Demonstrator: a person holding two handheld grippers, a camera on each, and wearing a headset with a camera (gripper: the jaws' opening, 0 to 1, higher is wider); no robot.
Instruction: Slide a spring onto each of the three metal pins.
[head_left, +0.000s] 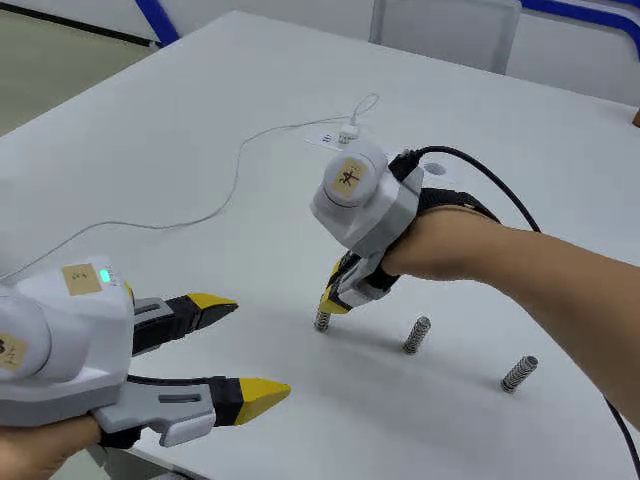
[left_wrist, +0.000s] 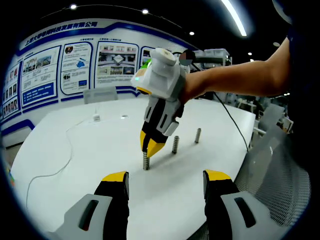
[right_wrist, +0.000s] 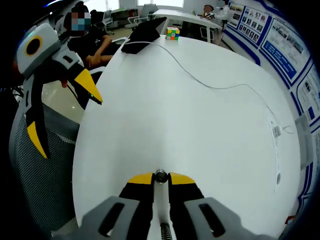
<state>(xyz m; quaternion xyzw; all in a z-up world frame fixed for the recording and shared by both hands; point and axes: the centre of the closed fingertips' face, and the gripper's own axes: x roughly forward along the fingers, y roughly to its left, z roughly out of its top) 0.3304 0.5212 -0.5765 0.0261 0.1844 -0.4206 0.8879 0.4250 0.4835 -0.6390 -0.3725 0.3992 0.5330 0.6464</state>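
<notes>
Head view: a white table (head_left: 150, 120) crossed by a thin cable (head_left: 160, 228). Posters (left_wrist: 75, 65) line the far wall, and a cube (right_wrist: 173, 33) sits near the table's far edge. Three springs (head_left: 416, 335) stand in a row. The right gripper (head_left: 333, 303) pinches the end spring (head_left: 322, 321), hiding its top. The left gripper (head_left: 250, 348) hangs wide, apart.
</notes>
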